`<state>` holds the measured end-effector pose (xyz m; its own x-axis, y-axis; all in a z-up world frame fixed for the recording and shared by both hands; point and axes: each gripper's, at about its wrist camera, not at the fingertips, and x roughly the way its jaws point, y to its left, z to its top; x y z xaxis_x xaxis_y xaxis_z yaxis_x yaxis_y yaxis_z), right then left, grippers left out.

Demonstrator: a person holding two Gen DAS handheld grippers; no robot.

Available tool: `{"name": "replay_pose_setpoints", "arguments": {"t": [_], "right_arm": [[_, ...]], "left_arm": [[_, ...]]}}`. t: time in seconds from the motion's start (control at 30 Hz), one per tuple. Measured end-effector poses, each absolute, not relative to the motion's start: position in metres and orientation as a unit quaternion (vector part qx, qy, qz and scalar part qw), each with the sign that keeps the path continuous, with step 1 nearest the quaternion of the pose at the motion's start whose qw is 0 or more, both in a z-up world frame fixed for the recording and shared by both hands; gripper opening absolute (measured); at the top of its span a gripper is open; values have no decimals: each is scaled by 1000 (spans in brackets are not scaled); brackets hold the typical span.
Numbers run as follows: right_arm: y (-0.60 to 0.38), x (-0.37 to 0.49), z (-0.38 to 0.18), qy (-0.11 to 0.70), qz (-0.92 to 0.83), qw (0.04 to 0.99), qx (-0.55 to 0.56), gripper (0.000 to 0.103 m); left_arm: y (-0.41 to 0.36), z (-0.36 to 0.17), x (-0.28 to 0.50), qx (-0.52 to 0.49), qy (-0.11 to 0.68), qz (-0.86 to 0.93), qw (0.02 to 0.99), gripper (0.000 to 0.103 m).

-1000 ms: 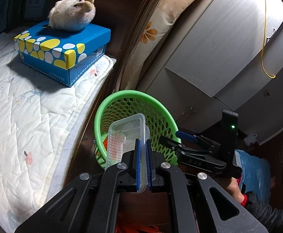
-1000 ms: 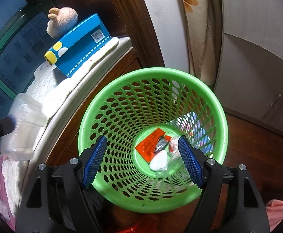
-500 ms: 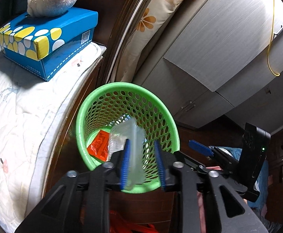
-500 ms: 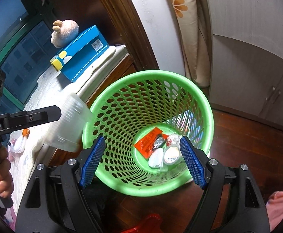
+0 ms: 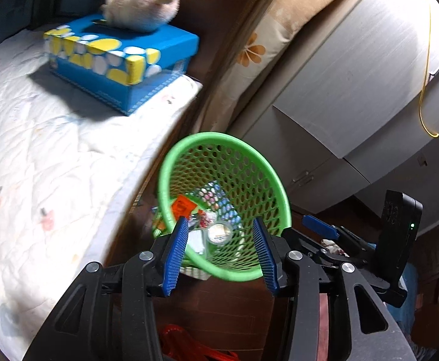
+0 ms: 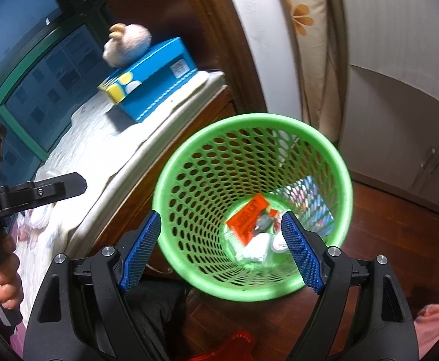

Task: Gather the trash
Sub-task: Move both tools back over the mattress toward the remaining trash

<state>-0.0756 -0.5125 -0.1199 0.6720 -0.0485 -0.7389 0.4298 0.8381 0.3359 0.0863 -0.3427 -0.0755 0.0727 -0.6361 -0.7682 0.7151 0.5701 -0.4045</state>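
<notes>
Below both of your grippers stands the green basket [image 6: 344, 180], on the wooden floor beside the bed [image 5: 39, 165]. Your left gripper [image 5: 221, 252] is opening with nothing between its blue pads, and your right gripper [image 6: 219, 251] is also opening, empty. The trash lies at the bottom of the basket: an orange wrapper [image 6: 246, 219], a clear plastic tray [image 5: 196, 242] and a small round lid [image 5: 219, 234].

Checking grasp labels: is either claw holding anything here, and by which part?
Nothing is held. The left claw and right claw are both opening and empty above the green perforated plastic basket.
</notes>
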Motion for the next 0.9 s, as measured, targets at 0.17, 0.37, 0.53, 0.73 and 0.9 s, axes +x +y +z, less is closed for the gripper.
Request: {"name": "replay_pose_setpoints", "arguments": {"t": [0.17,0.37,0.53,0.73,0.9], "right_arm": [[-492,-64,-112,381,-113,886,239,85],[-460,-43,-100,385,-80,894,214,86],[-433,-21,-93,390,-47,899,195,88],[-396,5,-85,394,-7,903,172,89],[-363,22,-79,398,28,905,150,90]], "left_arm": [[-304,-69,91,30,490,-430,757,47],[-249,-64,102,10,481,-380,790,47],[-200,-57,113,4,471,-330,818,47],[-131,-49,126,-18,456,-280,844,47],[-72,-40,131,-38,444,-236,864,47]]}}
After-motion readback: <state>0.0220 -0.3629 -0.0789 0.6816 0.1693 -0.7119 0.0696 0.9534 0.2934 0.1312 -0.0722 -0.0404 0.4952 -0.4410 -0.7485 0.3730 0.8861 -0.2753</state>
